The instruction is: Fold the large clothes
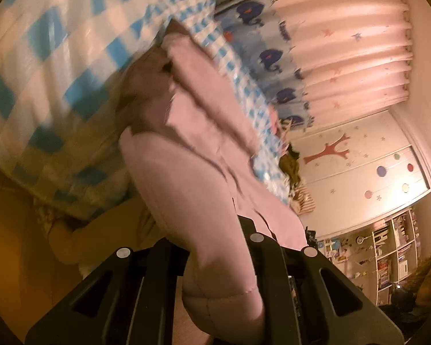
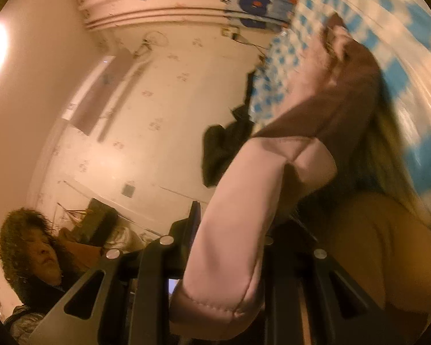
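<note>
Gripping the pink padded jacket [image 1: 204, 172] with my left gripper [image 1: 215, 270], I see both black fingers pressed against a stitched, puffy edge of the garment that bulges between them. From that pinch the jacket stretches up and away across the left wrist view, its quilted panels running toward the blue-and-white checked bedspread [image 1: 51, 66], and its far end lies against that bedspread. Beyond the bedspread hangs a pleated pink curtain [image 1: 353, 43] with a band of blue whale shapes, and past the curtain stands a white wardrobe [image 1: 359, 169] painted with a red tree and coloured dots. Open shelves [image 1: 388, 253] crowded with small items sit beside the wardrobe.

Over on my right gripper [image 2: 230, 273], same story: the fingers are clamped on another rounded, seamed edge of the pink padded jacket [image 2: 244, 201], which fills the space between them. Here the brown lining [image 2: 344, 92] shows where the garment opens toward the bedspread [image 2: 402, 57]. A dark piece of clothing [image 2: 224, 149] hangs off the bedspread's edge, on the side away from the lining. A person with curly dark hair [image 2: 31, 247] appears low in this view, well apart from the jacket, in front of a patterned wall [image 2: 158, 115]. Both views are tilted and motion-blurred, so finer detail on the fabric is hard to make out.
</note>
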Available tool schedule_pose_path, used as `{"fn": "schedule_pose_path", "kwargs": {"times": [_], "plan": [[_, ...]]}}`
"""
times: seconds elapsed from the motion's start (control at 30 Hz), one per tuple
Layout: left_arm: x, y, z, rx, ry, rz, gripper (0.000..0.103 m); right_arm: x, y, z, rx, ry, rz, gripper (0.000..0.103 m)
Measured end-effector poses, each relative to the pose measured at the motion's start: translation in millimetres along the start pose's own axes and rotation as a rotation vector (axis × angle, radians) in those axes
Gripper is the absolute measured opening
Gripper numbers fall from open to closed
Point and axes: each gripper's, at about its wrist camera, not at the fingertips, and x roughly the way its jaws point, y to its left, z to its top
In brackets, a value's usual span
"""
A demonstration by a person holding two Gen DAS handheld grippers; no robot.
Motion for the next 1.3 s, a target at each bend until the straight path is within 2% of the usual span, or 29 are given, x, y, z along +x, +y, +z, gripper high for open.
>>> {"fn": "schedule_pose_path", "kwargs": {"times": [0.2, 0.43, 0.67, 0.9, 1.1, 1.3], "plan": [[0, -44, 50, 0.064, -0.095, -0.062, 0.011, 29, 23, 50, -0.059, -0.028, 0.062, 0.024], [16, -79, 115, 0.096, -0.166, -0.105, 0.011, 59, 39, 110, -0.099, -0.051, 0.063, 0.024], [37, -96, 173, 0.11, -0.191, -0.087, 0.011, 80, 33, 168, -0.086, -0.088, 0.026, 0.024], [79, -98, 241, 0.065, -0.213, -0.052, 0.011, 113, 6, 238, -0.038, -0.124, -0.047, 0.024], [127, -92, 305, 0.03, -0.241, 0.012, 0.011, 142, -26, 294, 0.01, -0.146, -0.129, 0.024], [190, -56, 361, -0.049, -0.263, 0.115, 0.011, 175, -101, 343, 0.122, -0.171, -0.259, 0.024]]}}
